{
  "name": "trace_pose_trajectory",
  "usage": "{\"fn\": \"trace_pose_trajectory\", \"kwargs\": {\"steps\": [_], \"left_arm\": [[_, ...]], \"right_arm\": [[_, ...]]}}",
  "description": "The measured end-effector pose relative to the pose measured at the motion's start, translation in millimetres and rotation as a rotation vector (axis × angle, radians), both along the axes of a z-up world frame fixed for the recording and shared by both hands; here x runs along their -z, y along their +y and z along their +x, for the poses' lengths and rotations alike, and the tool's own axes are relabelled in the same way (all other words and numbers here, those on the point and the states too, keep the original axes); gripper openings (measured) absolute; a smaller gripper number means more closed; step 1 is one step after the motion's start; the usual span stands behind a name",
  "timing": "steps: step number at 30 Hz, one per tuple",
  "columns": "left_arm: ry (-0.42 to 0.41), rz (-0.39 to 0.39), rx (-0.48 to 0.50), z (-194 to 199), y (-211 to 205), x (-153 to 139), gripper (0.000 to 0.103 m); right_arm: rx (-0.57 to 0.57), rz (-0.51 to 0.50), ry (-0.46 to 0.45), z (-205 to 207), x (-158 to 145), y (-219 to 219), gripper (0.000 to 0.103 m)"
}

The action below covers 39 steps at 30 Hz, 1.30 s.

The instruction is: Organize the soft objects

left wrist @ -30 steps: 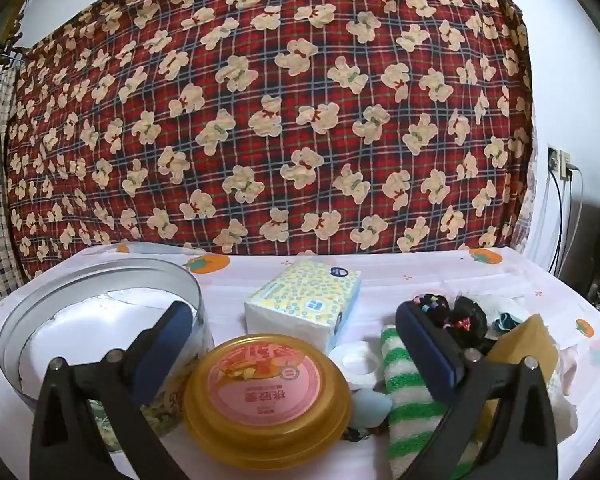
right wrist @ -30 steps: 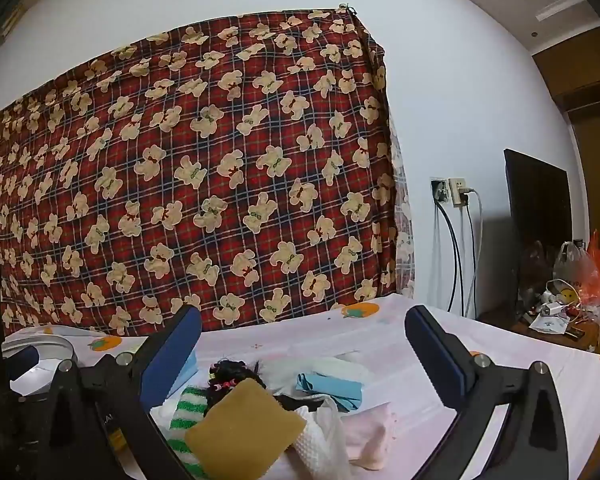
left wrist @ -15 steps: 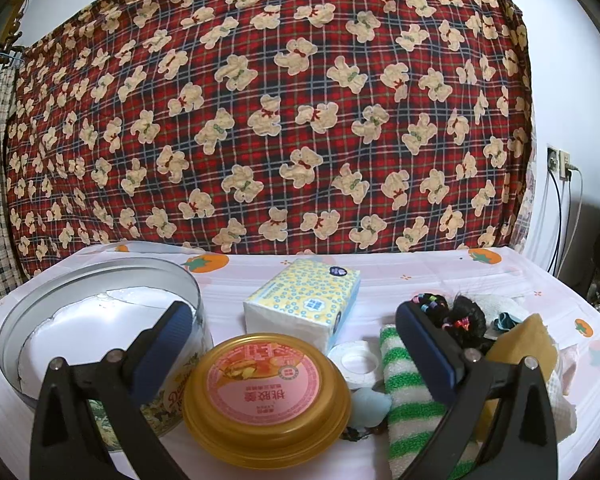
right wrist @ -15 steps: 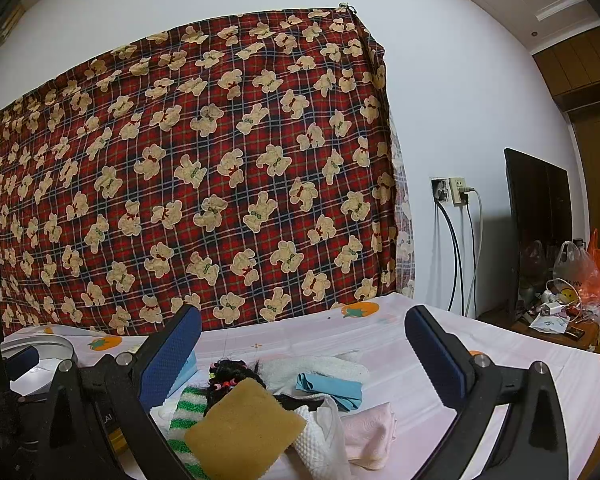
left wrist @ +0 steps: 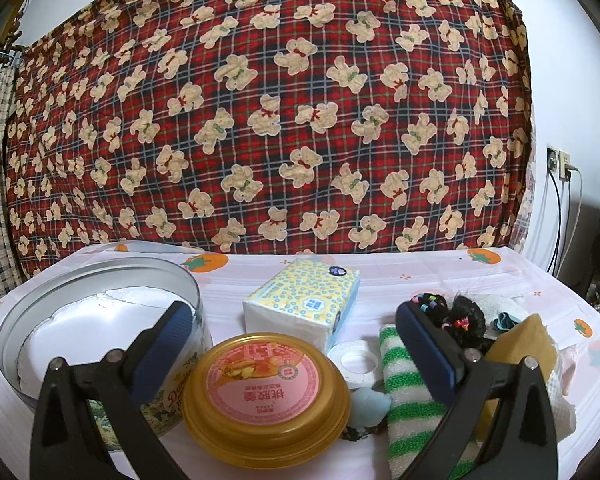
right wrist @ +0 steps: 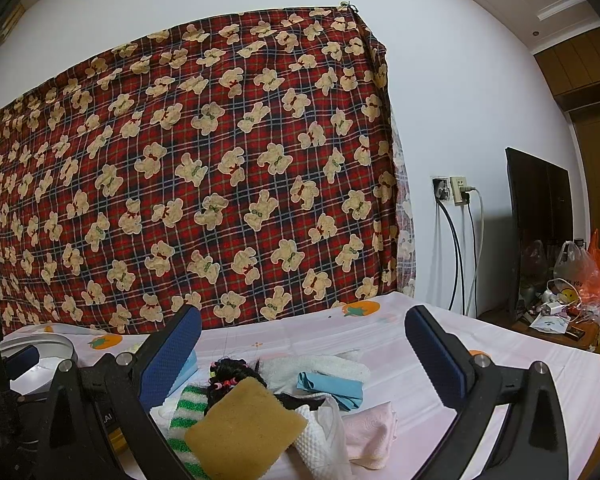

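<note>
My left gripper [left wrist: 292,338] and right gripper [right wrist: 302,340] both gape wide, holding nothing. The pile of soft things lies low between my right fingers and behind my left gripper's right finger: a yellow sponge [right wrist: 246,428] in front, a green-striped towel [left wrist: 410,392], a black hair tuft [right wrist: 232,372] with coloured bands, a blue cloth [right wrist: 332,386], a pink cloth [right wrist: 370,426]. Between my left fingers sits a gold lid [left wrist: 266,396], a tissue pack [left wrist: 304,300] behind it; a metal tin [left wrist: 80,320] stands behind the left finger.

Partly hidden behind sponge [right wrist: 246,426]: striped towel [right wrist: 184,414], black hair ties [right wrist: 236,372]; tin [right wrist: 40,350] cut off beyond.
</note>
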<state>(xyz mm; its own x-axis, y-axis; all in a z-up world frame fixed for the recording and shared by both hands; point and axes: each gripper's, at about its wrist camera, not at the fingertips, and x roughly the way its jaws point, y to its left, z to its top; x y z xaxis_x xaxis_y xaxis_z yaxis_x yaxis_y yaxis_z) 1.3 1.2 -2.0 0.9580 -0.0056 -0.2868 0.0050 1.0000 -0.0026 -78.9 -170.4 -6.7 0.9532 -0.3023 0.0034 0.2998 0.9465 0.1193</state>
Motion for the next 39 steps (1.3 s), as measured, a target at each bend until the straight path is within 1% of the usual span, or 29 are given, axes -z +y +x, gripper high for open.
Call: {"fn": "trace_pose_trajectory", "kwargs": {"steps": [17,20,21,22,24,28,31,39], "left_arm": [[0.002,-0.004,0.011,-0.6,-2.2,1.0,0.103],[0.005,-0.004,0.013,-1.4,-4.3,2.1,0.103],[0.008,-0.004,0.015,-2.4,-5.5,2.5,0.103],[0.009,-0.005,0.017,-3.7,-6.6,2.9,0.103],[0.015,-0.006,0.018,-5.6,-7.9,3.9,0.103],[0.039,-0.004,0.025,-9.2,-9.0,5.9,0.103],[0.044,0.008,0.025,-13.2,-12.3,7.0,0.103],[0.071,0.012,0.025,-15.6,-14.6,6.8,0.103]], "right_arm": [[-0.002,0.000,0.004,3.2,1.2,3.0,0.103],[-0.006,0.000,0.013,2.8,-1.9,-2.2,0.103],[-0.005,0.001,0.019,3.8,-1.2,-2.3,0.103],[-0.009,0.003,0.024,9.8,7.4,7.0,0.103],[-0.018,0.015,0.026,9.2,8.1,4.9,0.103],[-0.042,0.026,-0.001,0.7,8.1,-1.2,0.103],[-0.034,0.004,0.020,-2.6,3.5,-1.7,0.103],[-0.042,0.030,0.058,-12.8,-4.9,-19.0,0.103]]}}
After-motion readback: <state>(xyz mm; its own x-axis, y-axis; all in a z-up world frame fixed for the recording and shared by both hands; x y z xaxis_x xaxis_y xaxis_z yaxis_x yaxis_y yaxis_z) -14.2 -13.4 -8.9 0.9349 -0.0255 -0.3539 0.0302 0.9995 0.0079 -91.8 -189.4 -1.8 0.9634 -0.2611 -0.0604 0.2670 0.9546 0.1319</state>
